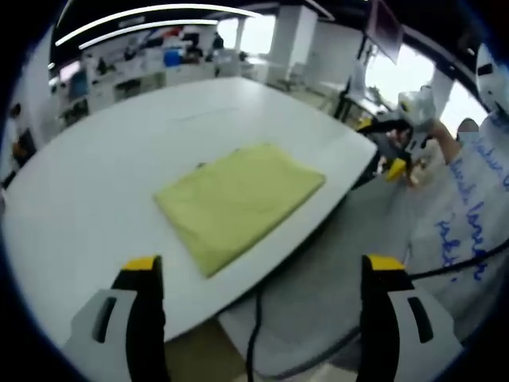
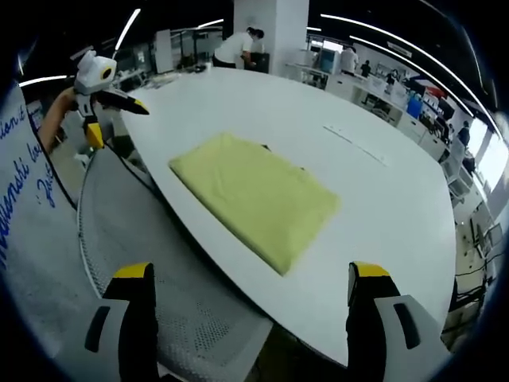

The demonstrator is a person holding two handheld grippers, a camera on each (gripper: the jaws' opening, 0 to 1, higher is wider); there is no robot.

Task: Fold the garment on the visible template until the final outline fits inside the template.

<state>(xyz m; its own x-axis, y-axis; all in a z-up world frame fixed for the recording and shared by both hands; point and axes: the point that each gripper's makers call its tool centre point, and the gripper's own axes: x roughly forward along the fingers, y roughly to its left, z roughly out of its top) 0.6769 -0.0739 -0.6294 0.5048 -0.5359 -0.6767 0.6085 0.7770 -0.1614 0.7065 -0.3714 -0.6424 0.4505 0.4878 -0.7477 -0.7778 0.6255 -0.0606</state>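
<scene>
I count one garment (image 1: 238,203), a pale yellow piece lying flat on the white table (image 1: 103,175), already folded into a compact rectangle; it sits at the centre of the left gripper view and a little left of centre in the right gripper view (image 2: 258,199). A dark sliver peeks out at its far edge in both views. It may be part of the template, but it is too small for me to say, and I cannot make out a template outline elsewhere.

My left gripper (image 1: 262,274) has its jaws spread wide at the bottom of its frame, with nothing between them. My right gripper (image 2: 250,282) is likewise splayed apart and empty. Both hang off the table's near edge, well apart from the cloth. I also see each gripper from the other's camera: one at the upper right of the left gripper view, one at the upper left of the right gripper view. So, two grippers, one garment, one table.

My judgement is that the folding is essentially finished and I am at the checking step. What comes next calls for confirming the outline fits the template; if it overhangs, one more fold or a nudge.
</scene>
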